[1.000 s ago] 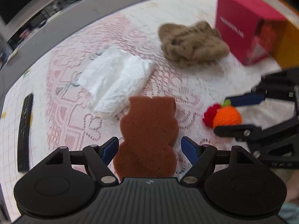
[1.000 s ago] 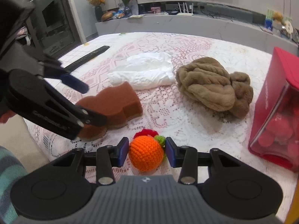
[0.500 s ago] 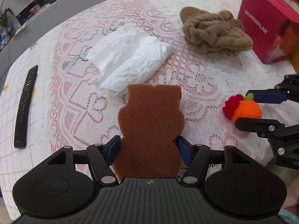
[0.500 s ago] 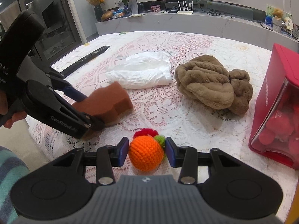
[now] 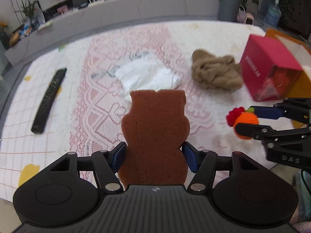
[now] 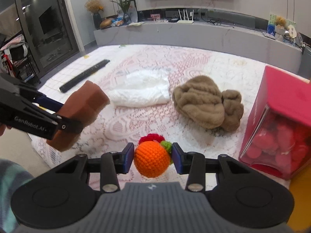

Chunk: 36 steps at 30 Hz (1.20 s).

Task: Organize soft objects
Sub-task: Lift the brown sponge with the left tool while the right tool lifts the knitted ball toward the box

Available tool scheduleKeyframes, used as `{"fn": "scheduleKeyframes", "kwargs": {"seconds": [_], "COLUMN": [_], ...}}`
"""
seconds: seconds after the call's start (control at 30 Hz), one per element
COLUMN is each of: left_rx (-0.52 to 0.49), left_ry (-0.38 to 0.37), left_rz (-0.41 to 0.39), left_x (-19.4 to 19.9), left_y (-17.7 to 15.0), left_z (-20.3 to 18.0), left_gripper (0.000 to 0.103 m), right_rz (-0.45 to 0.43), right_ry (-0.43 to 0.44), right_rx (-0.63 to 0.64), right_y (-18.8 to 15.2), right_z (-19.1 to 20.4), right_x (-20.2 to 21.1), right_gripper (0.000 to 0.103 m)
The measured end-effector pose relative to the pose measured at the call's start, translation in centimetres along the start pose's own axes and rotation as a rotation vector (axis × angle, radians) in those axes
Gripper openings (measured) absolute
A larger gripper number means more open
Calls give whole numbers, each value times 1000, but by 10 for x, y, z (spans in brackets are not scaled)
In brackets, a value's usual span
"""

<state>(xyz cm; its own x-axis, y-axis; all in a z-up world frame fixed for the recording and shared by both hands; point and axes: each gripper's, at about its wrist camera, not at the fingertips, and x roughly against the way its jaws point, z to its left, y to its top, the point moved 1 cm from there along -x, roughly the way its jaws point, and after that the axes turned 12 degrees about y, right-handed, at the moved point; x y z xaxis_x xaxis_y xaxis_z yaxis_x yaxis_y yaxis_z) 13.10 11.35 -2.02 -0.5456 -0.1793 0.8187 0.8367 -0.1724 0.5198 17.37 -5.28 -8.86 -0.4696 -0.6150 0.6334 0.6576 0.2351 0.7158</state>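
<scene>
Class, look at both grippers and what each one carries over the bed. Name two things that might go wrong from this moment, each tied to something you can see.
1. The left gripper pinches the brown sponge only near its lower end; most of it sticks out beyond the pads, so it may flop or slip.
2. The right gripper holds a round crocheted orange by its sides; it may roll out.

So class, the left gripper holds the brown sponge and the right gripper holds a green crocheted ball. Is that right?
Not quite. The ball in the right gripper is orange, with only a small green tuft beside it; the right wrist view shows this. The left gripper does hold the brown sponge.
</scene>
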Motion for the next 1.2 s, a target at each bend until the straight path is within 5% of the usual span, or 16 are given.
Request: {"fn": "scheduleKeyframes", "kwargs": {"seconds": [0.27,0.63,1.2], "left_rx": [-22,-63,-193], "left_ry": [-8,-112,-350], "left_rz": [-107,-209,-311], "left_x": [57,108,128], "left_y": [-3,-3,57], "left_z": [-34,-97,-215], "left_gripper": [71,70,70], "right_rz": [-57,-117,-286], "right_ry": [-27,-150,-349], "right_rx": [8,-14,-176], "right_y": [-1,-17,-50], "right_z": [19,16,-74], "right_x": [54,131,246], "right_gripper": [41,41,41]}}
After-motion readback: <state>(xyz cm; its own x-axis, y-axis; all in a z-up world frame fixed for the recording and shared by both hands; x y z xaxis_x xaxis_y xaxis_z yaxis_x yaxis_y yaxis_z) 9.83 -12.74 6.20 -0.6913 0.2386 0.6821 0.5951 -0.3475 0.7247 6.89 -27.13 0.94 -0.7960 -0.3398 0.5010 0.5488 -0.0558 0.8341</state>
